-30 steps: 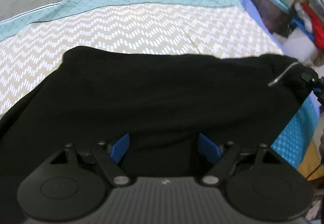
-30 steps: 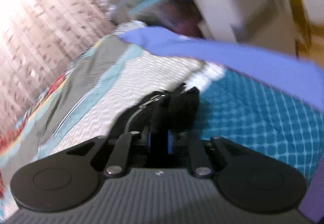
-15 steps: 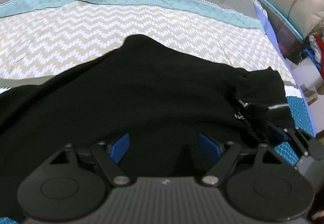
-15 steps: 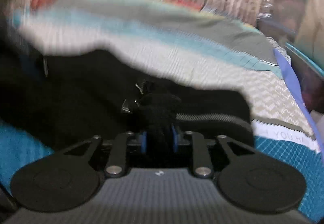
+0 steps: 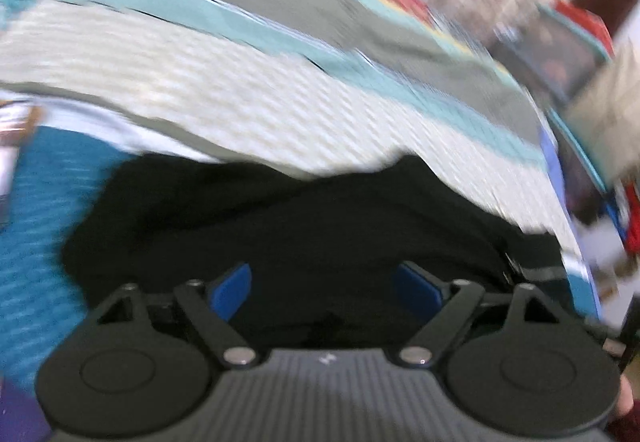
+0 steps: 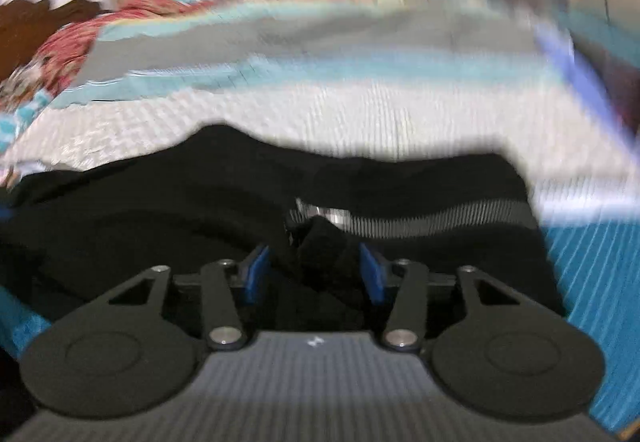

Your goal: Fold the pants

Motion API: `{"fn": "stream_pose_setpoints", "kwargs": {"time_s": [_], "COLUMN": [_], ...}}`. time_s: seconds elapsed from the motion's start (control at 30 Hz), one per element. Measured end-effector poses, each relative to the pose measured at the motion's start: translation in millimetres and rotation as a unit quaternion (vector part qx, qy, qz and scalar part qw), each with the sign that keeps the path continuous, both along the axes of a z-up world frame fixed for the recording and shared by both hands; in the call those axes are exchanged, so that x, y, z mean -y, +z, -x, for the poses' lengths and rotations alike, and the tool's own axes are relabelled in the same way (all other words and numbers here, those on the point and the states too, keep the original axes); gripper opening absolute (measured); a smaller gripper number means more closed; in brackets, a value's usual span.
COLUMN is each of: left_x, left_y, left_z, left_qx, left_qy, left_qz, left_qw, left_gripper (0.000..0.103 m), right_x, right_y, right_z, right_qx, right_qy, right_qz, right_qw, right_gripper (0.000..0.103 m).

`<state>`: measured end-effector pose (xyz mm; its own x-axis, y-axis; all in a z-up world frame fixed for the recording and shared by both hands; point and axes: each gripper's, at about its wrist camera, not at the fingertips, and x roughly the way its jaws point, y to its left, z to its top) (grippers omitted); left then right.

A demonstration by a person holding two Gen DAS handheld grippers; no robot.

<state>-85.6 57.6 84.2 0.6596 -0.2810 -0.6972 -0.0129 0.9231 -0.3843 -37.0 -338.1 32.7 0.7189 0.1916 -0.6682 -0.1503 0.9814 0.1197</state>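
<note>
I see a bed (image 5: 248, 110) under a quilt banded in cream zigzag, teal and grey, with a floral strip along its far edge and blurred patterned wall beyond. At the bed's right edge sit stacked storage bins (image 5: 560, 50); their contents are too smeared to name. The black pants (image 5: 320, 226) lie bunched at the near edge, their zipper (image 6: 420, 220) showing. My left gripper (image 5: 322, 288) has its jaws opening wide over the fabric, pressing nothing. My right gripper (image 6: 314, 272) has its jaws opening, a fold of pants between them.
</note>
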Motion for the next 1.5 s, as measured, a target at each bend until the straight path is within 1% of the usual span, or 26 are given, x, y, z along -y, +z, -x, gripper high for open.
{"fn": "stream_pose_setpoints", "kwargs": {"time_s": [0.03,0.07,0.13,0.17,0.23,0.3,0.4,0.43,0.47,0.57,0.67,0.7,0.73,0.8,0.83,0.87,0.9,0.93,0.97,1.07,1.13,1.2,1.3,1.33,1.43,1.5], "left_x": [-14.2,-32.0,-62.5,-76.4,-98.4,-113.0,-116.5,-115.5,-112.2,-103.1,-101.9,-101.3,-99.5,-97.6,-96.4,-96.9,-96.3,-97.6,-96.4,-74.9,-49.2,-20.2,20.0,33.8,67.2,88.3], "left_y": [2.5,5.2,4.7,1.5,-10.1,-28.2,-56.0,-63.1,-69.8,-83.8,-91.1,-91.4,-92.0,-91.9,-91.6,-91.3,-90.1,-86.6,-81.3,-57.9,-44.2,-35.0,-26.6,-26.0,-27.3,-33.0], "left_z": [7.1,15.7,27.8,31.4,31.9,27.8,15.2,11.2,6.3,-6.1,-10.5,-11.0,-11.8,-11.8,-12.2,-11.9,-11.2,-7.5,-4.3,0.9,0.4,-0.6,1.3,2.1,0.3,-3.0], "left_qx": [0.008,0.015,0.019,0.017,0.000,-0.021,-0.051,-0.056,-0.062,-0.072,-0.068,-0.065,-0.062,-0.058,-0.056,-0.053,-0.050,-0.046,-0.036,0.016,0.048,0.075,0.108,0.117,0.125,0.121], "left_qy": [0.021,0.048,0.092,0.111,0.139,0.152,0.146,0.141,0.135,0.123,0.128,0.133,0.141,0.151,0.153,0.153,0.151,0.148,0.143,0.107,0.067,0.020,-0.046,-0.071,-0.136,-0.175], "left_qz": [-0.002,-0.006,-0.008,-0.002,0.027,0.076,0.135,0.145,0.155,0.173,0.174,0.173,0.167,0.149,0.140,0.137,0.134,0.132,0.124,0.076,0.036,-0.008,-0.063,-0.081,-0.112,-0.130], "left_qw": [0.9997,0.9987,0.9956,0.9937,0.9899,0.9852,0.9787,0.9777,0.9765,0.9744,0.9741,0.9737,0.9737,0.9755,0.9766,0.9773,0.9781,0.9790,0.9813,0.9912,0.9960,0.9970,0.9910,0.9873,0.9763,0.9684], "left_gripper": [0.089,0.089,0.093,0.095,0.095,0.095,0.095,0.095,0.095,0.096,0.097,0.093,0.088,0.060,0.055,0.047,0.039,0.035,0.030,0.028,0.028,0.028,0.028,0.028,0.028,0.028], "right_x": [-0.5,-3.3,-10.4,-11.6,-12.9,-26.9,-61.4,-77.6,-91.8,-139.3,-174.6,-184.9,-191.1,-206.9,-211.3,-218.0,-217.5,-223.6,-227.9,-225.2,-218.7,-213.2,-198.1,-190.6,-152.2,-121.6], "right_y": [-5.1,-6.5,4.9,15.2,32.6,37.2,30.0,23.2,19.6,4.8,-5.9,-8.4,-5.3,-9.7,-9.5,-15.5,-19.5,-29.0,-33.5,-42.6,-40.7,-42.3,-40.0,-37.5,-22.9,-13.8], "right_z": [-2.8,-2.9,2.5,6.9,13.3,4.9,-10.5,-16.2,-19.1,-33.6,-49.1,-56.0,-60.9,-75.3,-75.7,-81.9,-81.9,-84.6,-84.3,-74.7,-72.7,-74.0,-70.7,-69.3,-61.4,-57.4], "right_qx": [-0.026,-0.033,-0.020,-0.003,0.024,0.020,-0.028,-0.052,-0.069,-0.109,-0.157,-0.171,-0.182,-0.201,-0.211,-0.226,-0.242,-0.260,-0.271,-0.258,-0.264,-0.273,-0.281,-0.272,-0.222,-0.196], "right_qy": [-0.006,-0.008,-0.011,-0.020,-0.027,-0.013,0.023,0.038,0.050,0.088,0.113,0.118,0.120,0.117,0.115,0.110,0.106,0.100,0.095,0.088,0.088,0.083,0.071,0.063,0.032,0.010], "right_qz": [-0.003,0.005,0.018,0.011,-0.029,-0.075,-0.144,-0.162,-0.170,-0.193,-0.229,-0.236,-0.241,-0.256,-0.268,-0.281,-0.286,-0.281,-0.271,-0.283,-0.297,-0.311,-0.338,-0.350,-0.373,-0.391], "right_qw": [1.000,0.999,1.000,1.000,0.999,0.997,0.989,0.985,0.982,0.971,0.954,0.949,0.946,0.938,0.933,0.926,0.921,0.918,0.919,0.920,0.914,0.906,0.895,0.894,0.900,0.899], "right_gripper": [0.052,0.052,0.052,0.053,0.053,0.052,0.043,0.032,0.024,0.015,0.014,0.014,0.014,0.014,0.014,0.014,0.014,0.013,0.003,0.000,0.000,0.000,0.007,0.010,0.010,0.012]}}
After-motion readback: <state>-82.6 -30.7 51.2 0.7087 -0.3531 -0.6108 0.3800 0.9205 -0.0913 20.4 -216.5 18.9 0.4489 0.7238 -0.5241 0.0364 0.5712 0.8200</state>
